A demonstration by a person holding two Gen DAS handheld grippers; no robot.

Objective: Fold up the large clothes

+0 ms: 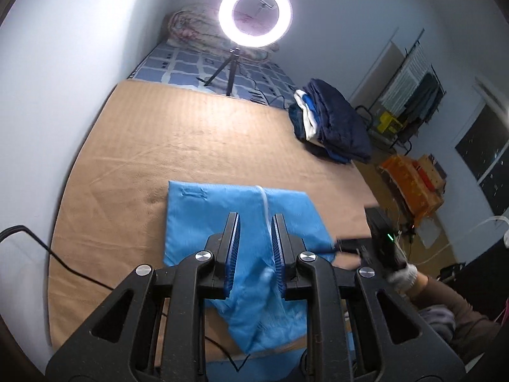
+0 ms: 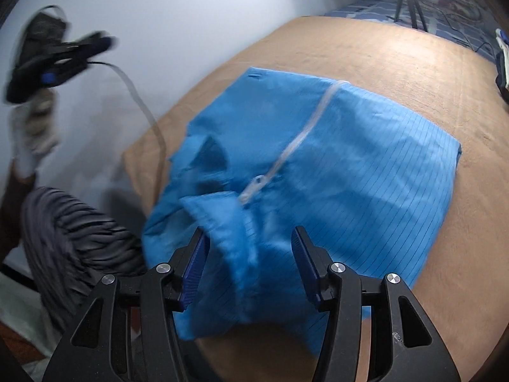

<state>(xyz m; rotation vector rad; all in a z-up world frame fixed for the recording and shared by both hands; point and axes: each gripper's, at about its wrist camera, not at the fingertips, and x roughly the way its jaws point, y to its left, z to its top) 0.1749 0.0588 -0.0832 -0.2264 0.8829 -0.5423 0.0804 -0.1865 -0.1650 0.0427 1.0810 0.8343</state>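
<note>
A light blue zip-front garment lies folded into a rough rectangle on the tan blanket, its white zipper running up the middle. My left gripper hangs high above the cloth beside the wall, jaws a narrow gap apart with nothing between them. My right gripper is open low over the garment's near end. A rumpled collar fold rises between its fingers, and the pads do not press on it.
A lit ring light on a tripod stands at the bed's far end before a rolled quilt. A pile of dark clothes sits at the bed's right edge. The white wall runs along the left. A black cable crosses the blanket.
</note>
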